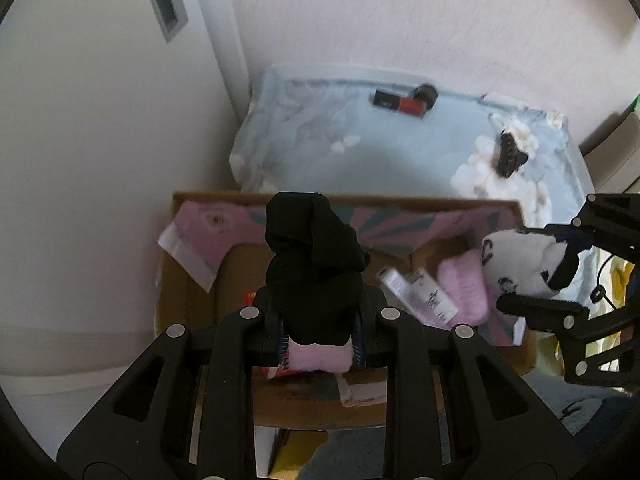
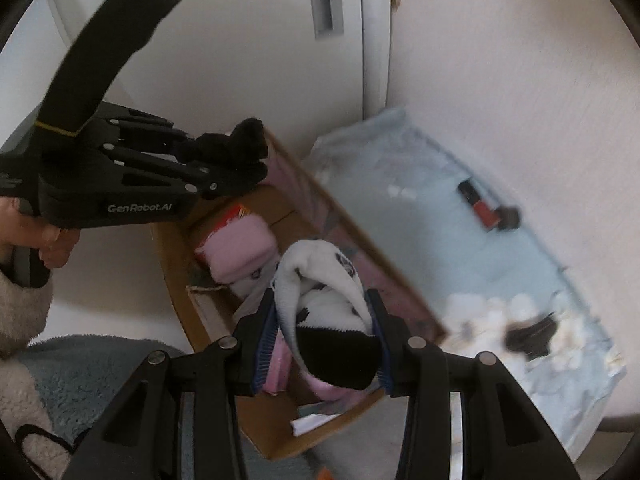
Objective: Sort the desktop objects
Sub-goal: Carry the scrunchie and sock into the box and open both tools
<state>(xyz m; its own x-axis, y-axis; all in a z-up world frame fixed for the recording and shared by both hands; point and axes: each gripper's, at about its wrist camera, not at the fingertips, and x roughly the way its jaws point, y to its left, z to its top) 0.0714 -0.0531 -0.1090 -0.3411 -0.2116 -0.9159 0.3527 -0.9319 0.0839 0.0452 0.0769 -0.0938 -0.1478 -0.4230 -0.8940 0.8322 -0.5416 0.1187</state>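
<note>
My left gripper (image 1: 318, 330) is shut on a rolled black sock (image 1: 314, 256) and holds it above the open cardboard box (image 1: 188, 300). It also shows in the right wrist view (image 2: 244, 168), with the black sock (image 2: 244, 148) in it. My right gripper (image 2: 326, 354) is shut on a white and black sock bundle (image 2: 328, 300) over the same box (image 2: 180, 304). That bundle shows at the right of the left wrist view (image 1: 520, 264). Pink socks (image 1: 466, 288) and a white tube (image 1: 418, 296) lie in the box.
The box stands on a pale blue flowered cloth (image 1: 360, 152) beside a white wall. A red and black cylinder (image 1: 404, 102) and a small black clip (image 1: 508, 156) lie on the cloth beyond the box. A grey fuzzy mat (image 2: 92, 372) lies near me.
</note>
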